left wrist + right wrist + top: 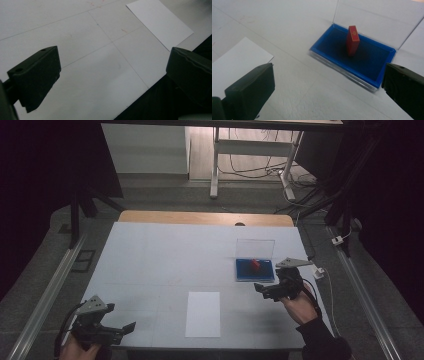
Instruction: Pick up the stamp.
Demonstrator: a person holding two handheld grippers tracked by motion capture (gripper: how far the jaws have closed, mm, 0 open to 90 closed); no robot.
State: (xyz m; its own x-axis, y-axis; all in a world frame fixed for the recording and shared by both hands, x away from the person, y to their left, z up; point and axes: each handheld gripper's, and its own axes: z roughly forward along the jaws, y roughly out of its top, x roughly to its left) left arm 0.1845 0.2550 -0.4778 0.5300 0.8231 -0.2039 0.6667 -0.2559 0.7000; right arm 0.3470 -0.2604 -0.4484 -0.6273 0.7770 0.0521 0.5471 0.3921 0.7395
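- Stamp [352, 40]: red block, stood upright on the blue ink pad [367, 62], long axis vertical; clear lid [382, 20] hinged open behind it.
- Right gripper [272, 290]: jaws spread wide, nothing held; stamp is seen at about 1 o'clock ahead of it, near, not touching.
- Left gripper [107, 332]: jaws wide apart, empty, parked at the table's near left corner, well apart from the pad.
- White paper [203, 313]: at 10 o'clock from the right gripper, between the two grippers.
- Judgement: right gripper is nearer, so the pick is best taken by it.
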